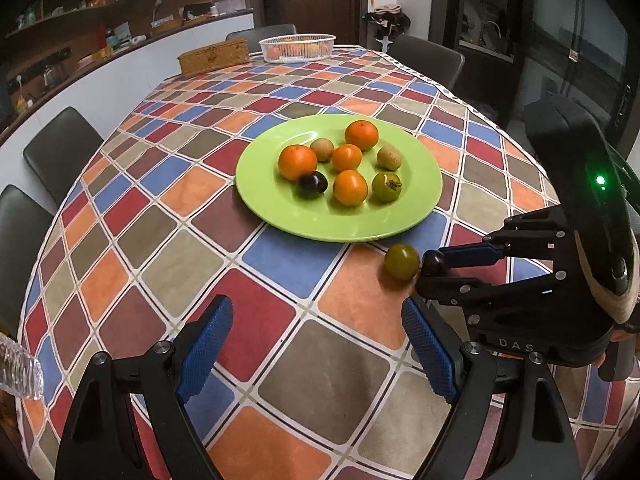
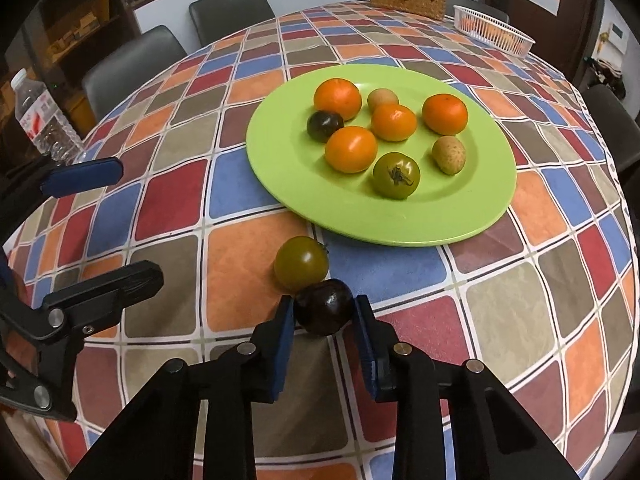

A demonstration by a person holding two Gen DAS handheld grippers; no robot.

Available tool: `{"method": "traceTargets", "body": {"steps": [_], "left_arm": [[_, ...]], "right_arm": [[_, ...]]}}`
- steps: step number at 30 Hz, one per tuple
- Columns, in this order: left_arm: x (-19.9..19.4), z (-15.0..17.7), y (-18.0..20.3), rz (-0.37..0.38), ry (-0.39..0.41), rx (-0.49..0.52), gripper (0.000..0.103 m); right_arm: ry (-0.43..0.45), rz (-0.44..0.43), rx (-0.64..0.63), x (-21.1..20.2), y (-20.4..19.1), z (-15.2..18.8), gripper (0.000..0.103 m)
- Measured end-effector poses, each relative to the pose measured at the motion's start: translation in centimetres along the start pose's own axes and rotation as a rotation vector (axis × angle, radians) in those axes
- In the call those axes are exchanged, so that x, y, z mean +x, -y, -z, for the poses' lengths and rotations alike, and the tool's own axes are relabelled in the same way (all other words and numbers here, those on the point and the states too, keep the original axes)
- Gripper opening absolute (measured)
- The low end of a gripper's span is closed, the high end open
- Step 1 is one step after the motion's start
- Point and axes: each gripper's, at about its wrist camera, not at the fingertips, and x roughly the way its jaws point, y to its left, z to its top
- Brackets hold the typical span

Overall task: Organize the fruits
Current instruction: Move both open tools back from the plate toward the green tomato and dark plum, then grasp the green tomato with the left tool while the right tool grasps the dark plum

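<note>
A green plate (image 1: 280, 208) (image 2: 280, 184) in the middle of the table holds several fruits: oranges (image 1: 297, 161), pale small fruits, a green tomato (image 2: 396, 175) and a dark plum (image 2: 325, 125). A loose green tomato (image 2: 301, 264) (image 1: 402, 262) lies on the cloth just in front of the plate. My right gripper (image 2: 324, 312) (image 1: 430, 268) is shut on a dark plum (image 2: 325, 306) (image 1: 434, 263) that touches the loose tomato, low at the cloth. My left gripper (image 1: 316, 340) is open and empty, left of the right one; its fingers (image 2: 86, 176) show in the right wrist view.
A white basket (image 1: 297, 48) (image 2: 494, 34) with fruit and a woven box (image 1: 214, 57) (image 2: 406, 0) stand at the table's far end. A water bottle (image 2: 44, 120) stands at the left edge. Dark chairs (image 1: 60, 152) ring the checkered table.
</note>
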Motion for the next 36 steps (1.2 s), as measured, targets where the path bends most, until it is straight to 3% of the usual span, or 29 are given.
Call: {"method": "traceTargets", "body": {"steps": [6, 15, 21, 34, 36], "left_arm": [[0.5, -0.3, 0.9, 0.019, 0.012, 0.048, 0.086], [2.6, -0.8, 2.9, 0.119, 0.024, 0.116, 0.083], [4.6, -1.4, 3.7, 0.159, 0.006, 0.109, 0.071], [7.0, -2.2, 4.7, 0.158, -0.054, 0.111, 0.027], [7.0, -2.2, 4.6, 0.165, -0.055, 0.107, 0.027]], "right_arm": [[0.040, 0.010, 0.022, -1.3, 0.3, 0.9, 0.030], [0.117, 0.090, 0.134, -4.1, 2.0, 2.8, 0.030], [0.153, 0.110, 0.231, -4.6, 3.1, 4.2, 0.030], [0.171, 0.084, 0.325, -4.2, 4.2, 5.5, 0.030], [0.176, 0.082, 0.330, -4.3, 4.3, 5.5, 0.030]]}}
